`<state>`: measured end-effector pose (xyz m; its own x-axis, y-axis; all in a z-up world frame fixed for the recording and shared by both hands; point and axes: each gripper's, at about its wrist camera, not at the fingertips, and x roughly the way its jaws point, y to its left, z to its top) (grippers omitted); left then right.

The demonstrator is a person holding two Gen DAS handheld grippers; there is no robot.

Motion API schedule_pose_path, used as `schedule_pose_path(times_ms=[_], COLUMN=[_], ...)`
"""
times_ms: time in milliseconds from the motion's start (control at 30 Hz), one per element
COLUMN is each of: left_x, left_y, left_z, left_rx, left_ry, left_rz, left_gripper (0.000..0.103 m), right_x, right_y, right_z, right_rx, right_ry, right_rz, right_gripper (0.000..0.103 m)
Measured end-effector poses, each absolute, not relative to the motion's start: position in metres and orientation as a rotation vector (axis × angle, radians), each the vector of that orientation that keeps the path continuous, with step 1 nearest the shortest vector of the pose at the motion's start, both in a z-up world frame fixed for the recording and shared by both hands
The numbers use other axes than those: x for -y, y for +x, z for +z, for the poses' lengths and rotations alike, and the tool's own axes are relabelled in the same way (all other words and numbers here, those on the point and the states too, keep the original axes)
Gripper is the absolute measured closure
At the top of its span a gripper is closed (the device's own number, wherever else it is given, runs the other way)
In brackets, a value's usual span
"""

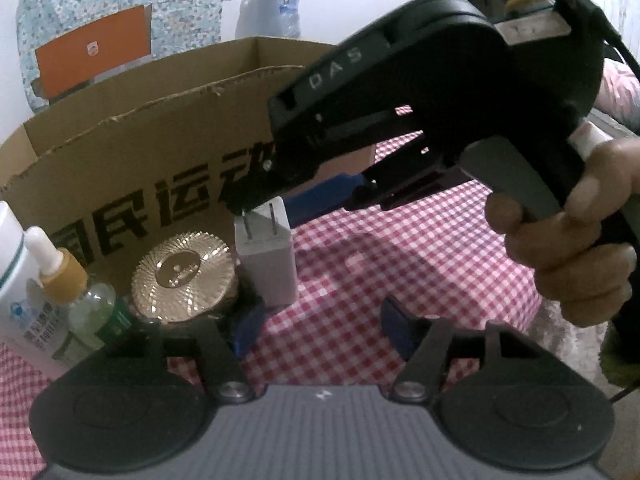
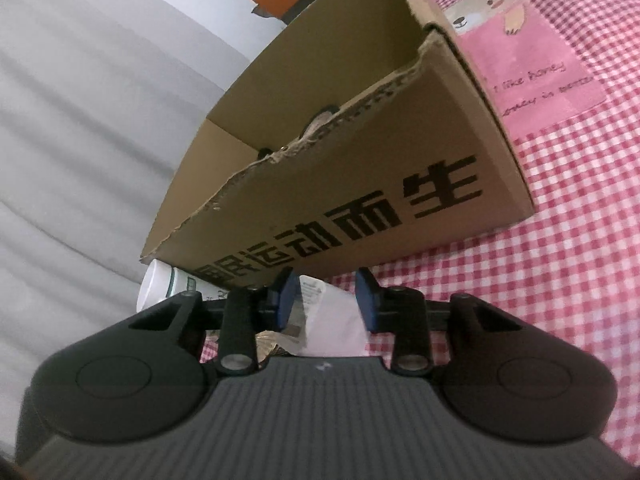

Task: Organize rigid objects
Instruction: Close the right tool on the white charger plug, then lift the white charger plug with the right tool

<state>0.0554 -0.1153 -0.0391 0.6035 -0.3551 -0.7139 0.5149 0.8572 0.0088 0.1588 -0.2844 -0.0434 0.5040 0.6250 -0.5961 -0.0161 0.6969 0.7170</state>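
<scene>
home, checked tablecloth (image 1: 360,280), floral curtain (image 1: 120,0)

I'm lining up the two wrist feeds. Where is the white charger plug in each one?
Left wrist: the charger plug stands prongs-up at centre-left on the checked cloth, in front of the cardboard box, with the right gripper reaching down at its top.
Right wrist: a white block between the open fingers is probably it; prongs not visible.
Shared landmark: the cardboard box with black printed characters.
</scene>
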Motion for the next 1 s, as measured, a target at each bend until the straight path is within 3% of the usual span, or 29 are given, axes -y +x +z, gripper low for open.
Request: schedule_pose_path(times_ms=[667,1000], left_x=[0.154,0.15], left_y=[0.064,0.06], left_z=[-0.043,-0.037], left_rx=[-0.765,-0.741], left_ry=[0.2,0.19], left_rz=[-0.631,-0.582], left_gripper=[0.027,0.032], right_x=[0.318,0.325], right_y=[0.146,0.144], right_z=[-0.034,-0.034], right_rx=[-0.951,-0.949], right_ry=[0.667,0.667], right_rz=[0.346,0.338], right_gripper=[0.07,0.069])
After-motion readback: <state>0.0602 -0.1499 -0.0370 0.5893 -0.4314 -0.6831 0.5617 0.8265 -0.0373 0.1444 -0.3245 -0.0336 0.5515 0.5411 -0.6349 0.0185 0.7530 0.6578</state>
